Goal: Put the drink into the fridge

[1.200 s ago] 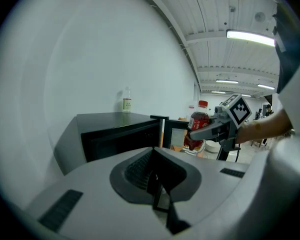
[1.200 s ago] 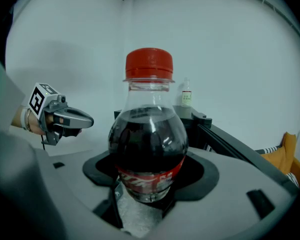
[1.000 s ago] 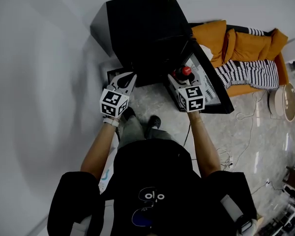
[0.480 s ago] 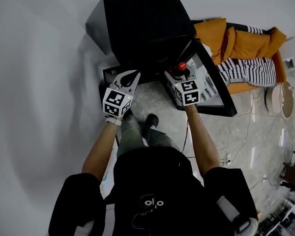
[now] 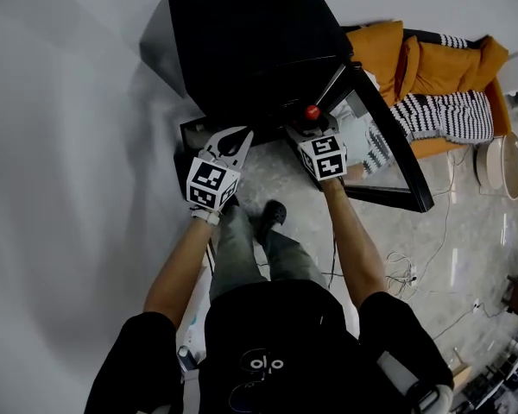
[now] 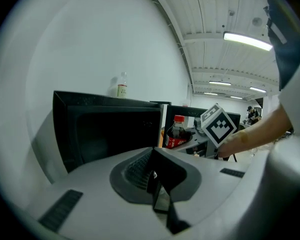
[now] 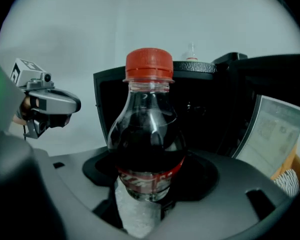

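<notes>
Status: right gripper [image 5: 311, 129] is clamped on the cola bottle [image 7: 149, 134], low on the body around the red label [image 7: 150, 176]. Bottle is upright, red cap [image 5: 312, 112] on top. It's held in the air at the mouth of the black fridge [image 5: 242, 41], just in front of the open cavity, not inside yet. The fridge door [image 5: 387, 145] stands open to the right, close beside the right gripper. Off to the left, the left gripper [image 5: 230, 141] hangs near the fridge's front left edge, jaws together on nothing.

Step in hand, as I read it: carry the bottle in and set it on a shelf.
- Grip is low and the bottle looks top-heavy, so push straight toward the far side, slowly, with no roll.
- Watch the cap against the top edge of the opening, and the marker cube [image 5: 325, 156] against the door on the right.
- Interior is dark and I can't make out shelves. Find a flat spot before letting go.
- Seat the base fully, then part the jaws.
</notes>
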A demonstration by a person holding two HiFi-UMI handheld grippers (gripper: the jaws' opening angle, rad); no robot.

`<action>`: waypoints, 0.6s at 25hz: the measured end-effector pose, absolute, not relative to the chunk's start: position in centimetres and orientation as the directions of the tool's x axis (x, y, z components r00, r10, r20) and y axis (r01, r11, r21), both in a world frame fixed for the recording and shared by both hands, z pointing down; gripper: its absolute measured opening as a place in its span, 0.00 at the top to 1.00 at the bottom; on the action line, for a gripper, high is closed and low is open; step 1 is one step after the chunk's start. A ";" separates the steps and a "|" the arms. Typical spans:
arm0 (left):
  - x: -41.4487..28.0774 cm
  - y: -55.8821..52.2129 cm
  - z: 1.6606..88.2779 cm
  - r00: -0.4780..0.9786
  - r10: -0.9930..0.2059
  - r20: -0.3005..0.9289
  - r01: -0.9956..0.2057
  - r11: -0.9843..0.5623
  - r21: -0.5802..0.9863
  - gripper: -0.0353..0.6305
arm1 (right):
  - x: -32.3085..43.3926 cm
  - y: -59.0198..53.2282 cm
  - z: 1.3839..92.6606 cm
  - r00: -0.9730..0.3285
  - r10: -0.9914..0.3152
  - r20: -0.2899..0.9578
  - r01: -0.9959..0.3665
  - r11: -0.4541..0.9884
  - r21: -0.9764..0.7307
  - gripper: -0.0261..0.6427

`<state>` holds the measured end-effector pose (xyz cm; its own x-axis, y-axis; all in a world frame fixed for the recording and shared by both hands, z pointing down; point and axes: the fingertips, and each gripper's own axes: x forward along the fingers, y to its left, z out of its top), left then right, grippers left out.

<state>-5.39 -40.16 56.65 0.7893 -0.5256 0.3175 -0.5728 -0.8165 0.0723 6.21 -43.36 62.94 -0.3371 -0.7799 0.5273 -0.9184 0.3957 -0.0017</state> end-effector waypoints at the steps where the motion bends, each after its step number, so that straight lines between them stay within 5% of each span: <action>1: -5.3 -40.1 57.4 0.790 -0.518 0.328 -0.568 -0.820 0.074 0.94 | 6.2 -43.4 63.7 -0.335 -0.779 0.531 -0.920 0.392 -0.005 0.49; 15: -3.3 -39.4 64.6 0.793 -0.450 0.411 -0.528 -0.844 0.095 0.94 | 5.6 -42.6 72.6 -0.349 -0.759 0.550 -0.924 0.378 -0.065 0.49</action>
<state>-3.28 -39.38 64.57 0.7928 -0.4504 0.4105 -0.5284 -0.8437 0.0947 5.64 -42.61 72.64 -0.3493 -0.7587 0.5499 -0.9236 0.3779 -0.0653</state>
